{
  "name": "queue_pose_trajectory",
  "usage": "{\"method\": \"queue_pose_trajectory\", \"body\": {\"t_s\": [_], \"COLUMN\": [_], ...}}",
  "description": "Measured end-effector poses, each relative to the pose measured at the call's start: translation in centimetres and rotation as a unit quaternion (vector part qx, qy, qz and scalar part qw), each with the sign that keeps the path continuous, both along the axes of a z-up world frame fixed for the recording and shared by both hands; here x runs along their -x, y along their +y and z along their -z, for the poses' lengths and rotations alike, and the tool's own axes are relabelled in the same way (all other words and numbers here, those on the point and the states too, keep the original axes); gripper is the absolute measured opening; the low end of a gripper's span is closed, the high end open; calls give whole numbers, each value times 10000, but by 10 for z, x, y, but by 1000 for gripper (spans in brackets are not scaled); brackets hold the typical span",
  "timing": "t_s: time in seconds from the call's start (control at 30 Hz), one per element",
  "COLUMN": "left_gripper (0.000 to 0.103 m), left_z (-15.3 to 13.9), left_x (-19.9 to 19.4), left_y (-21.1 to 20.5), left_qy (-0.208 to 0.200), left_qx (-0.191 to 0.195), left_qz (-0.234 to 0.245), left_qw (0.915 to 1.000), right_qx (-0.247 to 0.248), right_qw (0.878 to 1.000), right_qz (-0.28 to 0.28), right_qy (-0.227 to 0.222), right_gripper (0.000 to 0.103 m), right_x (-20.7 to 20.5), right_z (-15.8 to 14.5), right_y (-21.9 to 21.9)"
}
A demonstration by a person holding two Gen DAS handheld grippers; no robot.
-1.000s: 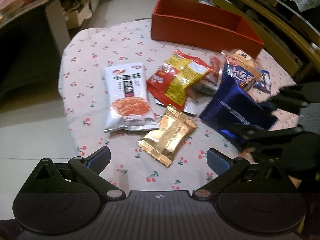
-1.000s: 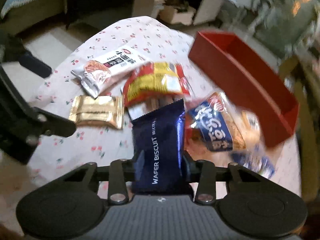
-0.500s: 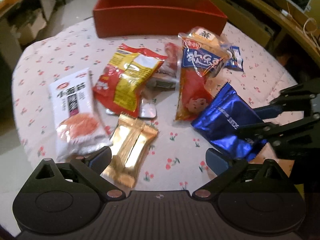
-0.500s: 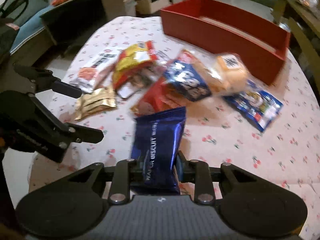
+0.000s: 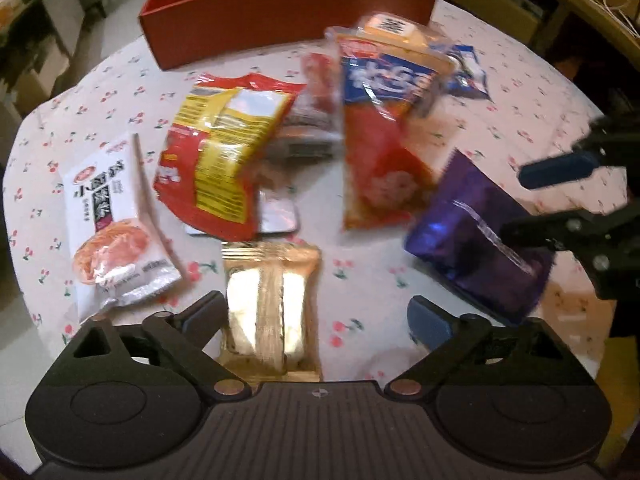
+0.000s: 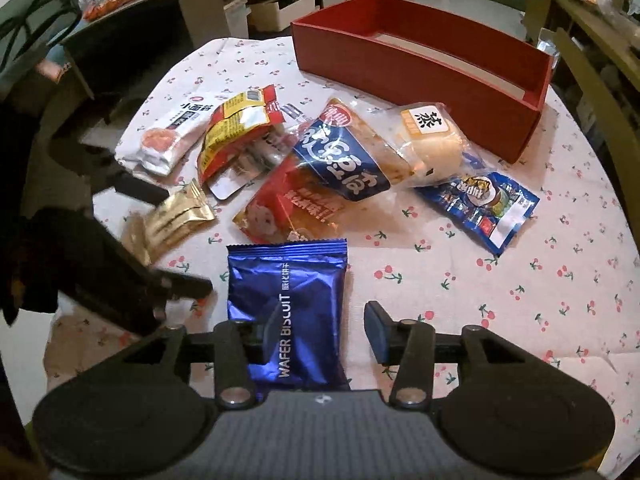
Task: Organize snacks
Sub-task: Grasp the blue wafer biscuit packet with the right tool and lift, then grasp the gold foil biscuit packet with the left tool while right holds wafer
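A blue wafer biscuit packet [image 6: 286, 308] lies flat on the cherry-print tablecloth between the fingers of my right gripper [image 6: 320, 330], which is open and no longer grips it; it also shows in the left wrist view [image 5: 480, 236]. My left gripper [image 5: 314, 320] is open, with a gold packet [image 5: 270, 304] lying between its fingers. A white packet [image 5: 116, 224], a red-yellow bag [image 5: 224, 152] and a red-blue bag [image 5: 380, 128] lie in a heap. The red box [image 6: 424, 68] stands empty at the back.
A bun in clear wrap [image 6: 432, 140] and a small blue sachet [image 6: 484, 208] lie in front of the red box. The round table's edge [image 6: 624, 240] curves at the right. Shelves and cartons [image 6: 276, 4] stand beyond the table.
My right gripper has opened and let the blue wafer packet drop flat onto the cloth. My left gripper has moved forward over the gold packet, which now lies between its fingers.
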State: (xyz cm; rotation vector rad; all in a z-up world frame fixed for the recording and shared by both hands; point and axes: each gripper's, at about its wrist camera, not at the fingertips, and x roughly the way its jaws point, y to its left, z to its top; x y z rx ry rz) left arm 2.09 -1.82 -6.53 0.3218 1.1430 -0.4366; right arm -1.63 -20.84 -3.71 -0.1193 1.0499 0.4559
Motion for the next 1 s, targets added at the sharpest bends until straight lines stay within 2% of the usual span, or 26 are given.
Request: {"method": "queue_pose_trajectory", "body": {"t_s": [0.1,0.23,0.33,0.5,0.6,0.67,0.73,0.8,0.87,1.0], "left_gripper": [91,92,92,90,88,87,85,80,68,60], "left_z": [-3,-6,-5,-4,-3,-4,-4,-5,-7,-10], "left_x": [1,-12,-17,-16,-13,-12,-12,-11,-11,-11], "left_y": [0,7,7,3,0,-2,-2,-3,-3,-1], "left_qy": [36,17,-7,-49,-83,-75,-85,-64,-76,-113], "left_qx": [99,176,186,94,-16,-14,3,56,75,45], "left_qz": [-97,-521,-652,-661,-612,-585,-581,-581,-616,-785], "left_qw": [9999,9985,9977,9978,9981,9983,9983,9983,9980,9968], "right_qx": [-6,-51,-152,179,547,428,419,362,328,235], "right_qw": [10000,10000,9998,9989,9965,9975,9982,9988,9992,9996], "right_qz": [-17,-69,-95,-421,-625,-557,-419,-335,-247,-85], "right_qy": [-6,38,107,64,-29,20,7,26,21,-149], "right_gripper": [69,77,82,92,90,81,79,78,77,77], "right_x": [1,1,-3,-3,0,1,1,1,3,8], "right_z": [1,3,5,12,23,24,23,22,21,11], "right_y": [0,4,10,36,46,40,33,28,23,15]}}
